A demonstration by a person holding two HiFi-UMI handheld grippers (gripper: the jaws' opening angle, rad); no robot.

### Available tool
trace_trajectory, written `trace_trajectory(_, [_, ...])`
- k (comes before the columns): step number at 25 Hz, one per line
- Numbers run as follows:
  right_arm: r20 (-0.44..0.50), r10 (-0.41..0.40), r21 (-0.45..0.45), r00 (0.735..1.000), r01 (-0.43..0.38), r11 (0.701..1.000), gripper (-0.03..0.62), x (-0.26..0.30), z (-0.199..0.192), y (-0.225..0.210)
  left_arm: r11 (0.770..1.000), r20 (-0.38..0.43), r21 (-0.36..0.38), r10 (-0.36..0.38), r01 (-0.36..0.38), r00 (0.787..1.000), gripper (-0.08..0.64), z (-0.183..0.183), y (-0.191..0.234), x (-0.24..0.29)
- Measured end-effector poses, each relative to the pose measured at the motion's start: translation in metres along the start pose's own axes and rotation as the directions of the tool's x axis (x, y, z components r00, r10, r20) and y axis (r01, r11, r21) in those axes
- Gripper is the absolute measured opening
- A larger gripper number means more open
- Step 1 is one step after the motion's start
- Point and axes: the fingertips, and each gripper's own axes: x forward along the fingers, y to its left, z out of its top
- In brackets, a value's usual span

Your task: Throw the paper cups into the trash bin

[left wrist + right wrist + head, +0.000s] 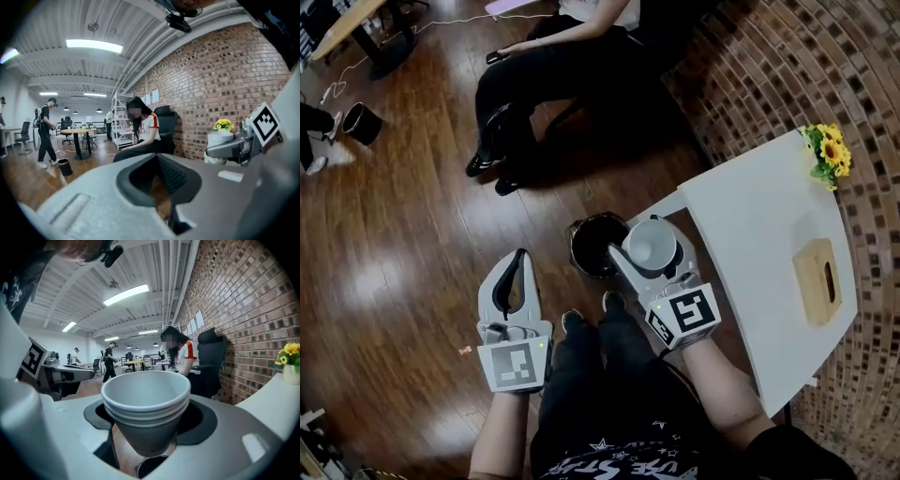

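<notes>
A stack of white paper cups (650, 242) (146, 399) sits upright between the jaws of my right gripper (652, 253) (150, 427), which is shut on it. The cups hang right beside and slightly above the dark round trash bin (591, 249) on the floor. Part of the bin's rim (150, 468) shows under the cups in the right gripper view. My left gripper (519, 259) (159, 187) is to the left of the bin over the wooden floor, its fingertips together with nothing between them. The left gripper view shows the cups (219, 140) in the right gripper's jaws.
A white table (769, 244) stands to the right by the brick wall, with yellow flowers (828, 153) and a wooden box (817, 279) on it. A person (548, 66) sits on a chair just beyond the bin. A small black bin (362, 123) stands far left.
</notes>
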Motion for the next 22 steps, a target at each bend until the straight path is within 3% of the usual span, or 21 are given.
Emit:
trace_trajectory(6, [-0.043,0.053,-0.011,0.998,-0.053,0.999,0.351,0.019,-0.052,-0.018,0.999,-0.073,0.037,-0.009,0.012,0.997,0.005,-0.048,-0.021,0.023])
trace_trajectory(13, [-0.068,0.077,0.002,0.995,-0.077,0.997,0.351,0.042,-0.109,-0.034,0.999,-0.175,-0.002,-0.035,0.035,0.984,0.005,-0.119,-0.043,0.052])
trace_trajectory(22, [-0.206,0.121,0.052,0.971,-0.112,0.992,0.351,0.063,-0.204,-0.032,0.996,-0.258,0.004,-0.08,0.084,0.963,0.005,-0.195,-0.062,0.081])
